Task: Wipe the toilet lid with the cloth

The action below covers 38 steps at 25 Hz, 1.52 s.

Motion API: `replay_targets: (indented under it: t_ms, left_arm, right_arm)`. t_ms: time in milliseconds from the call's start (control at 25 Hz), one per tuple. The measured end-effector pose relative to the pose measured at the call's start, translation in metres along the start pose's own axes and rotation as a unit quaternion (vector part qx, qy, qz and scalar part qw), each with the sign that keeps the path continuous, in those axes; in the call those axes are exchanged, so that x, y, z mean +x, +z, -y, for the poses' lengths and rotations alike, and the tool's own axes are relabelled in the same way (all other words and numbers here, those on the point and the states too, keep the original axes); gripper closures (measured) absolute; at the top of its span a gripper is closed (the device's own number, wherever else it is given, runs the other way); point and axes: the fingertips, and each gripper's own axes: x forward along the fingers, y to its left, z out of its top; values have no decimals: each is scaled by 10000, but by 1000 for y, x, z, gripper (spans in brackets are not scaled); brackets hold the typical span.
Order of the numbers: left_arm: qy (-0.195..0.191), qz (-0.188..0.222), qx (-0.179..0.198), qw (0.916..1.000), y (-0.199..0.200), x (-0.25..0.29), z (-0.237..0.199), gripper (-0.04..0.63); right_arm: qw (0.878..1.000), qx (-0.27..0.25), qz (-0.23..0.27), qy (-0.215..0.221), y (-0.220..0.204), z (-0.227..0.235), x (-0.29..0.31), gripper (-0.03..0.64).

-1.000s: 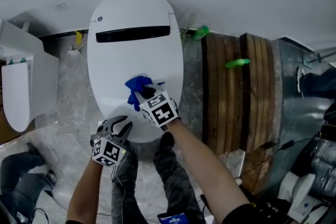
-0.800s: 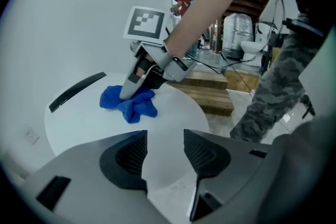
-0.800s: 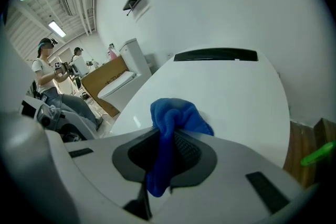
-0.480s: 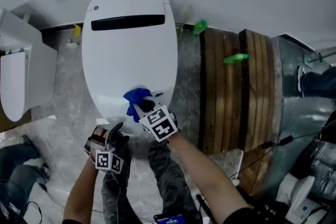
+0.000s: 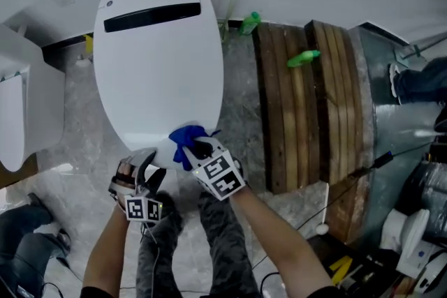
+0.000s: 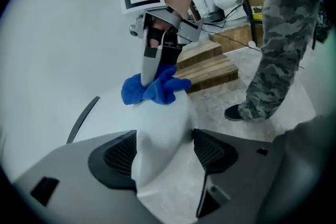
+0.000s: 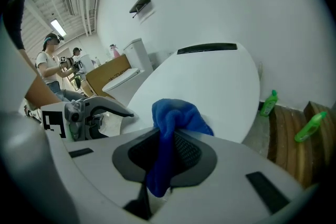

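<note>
At the front end of the toilet lid, one blue cloth lies bunched on the white surface, just right of the lid's tip.

Count: one lid, shut flat, with one black strip across its far end. One cloth. Two tongs, one in each of the person's hands, each carrying one cube with square markers.

The right tongs are clenched on the cloth. A fold of it runs down between the two jaws, and a wad bulges out past the tips and rests on the lid.

The left tongs sit just beside the right ones, at the lid's front edge. Their jaws have just been opening and stand apart. The white front edge of the lid lies between them, with a pad on either side and no grip on it.

Surroundings: two green bottles, one on the floor by the wall close to the lid's hinge end, the other lying on the wooden slats to the right. One second toilet stands at the left, well apart. Two legs in camouflage trousers stand on the grey floor below the tongs. The right gripper view shows two people far off in the background.
</note>
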Motion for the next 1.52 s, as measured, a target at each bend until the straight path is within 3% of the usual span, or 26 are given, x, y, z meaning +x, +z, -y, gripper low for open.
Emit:
replay_targets:
  t_ms: [280, 600, 880, 1280, 1520]
  left_arm:
    - [153, 215, 541, 9982, 1, 7, 11, 267]
    - [733, -229, 776, 9940, -4, 19, 13, 241]
    - [433, -421, 951, 9936, 0, 21, 10, 215]
    - [198, -181, 994, 9947, 47, -37, -21, 216]
    - [-174, 72, 756, 9970, 96, -106, -73, 233]
  right_arm:
    - [9986, 239, 426, -225, -22, -14, -13, 561]
    - [9991, 45, 432, -29, -62, -31, -35, 561]
    - [9983, 238, 523, -116, -72, -22, -58, 561]
    - [9946, 439, 876, -332, -29, -7, -116, 561]
    - [9929, 326, 1092, -337, 43, -15, -180, 561]
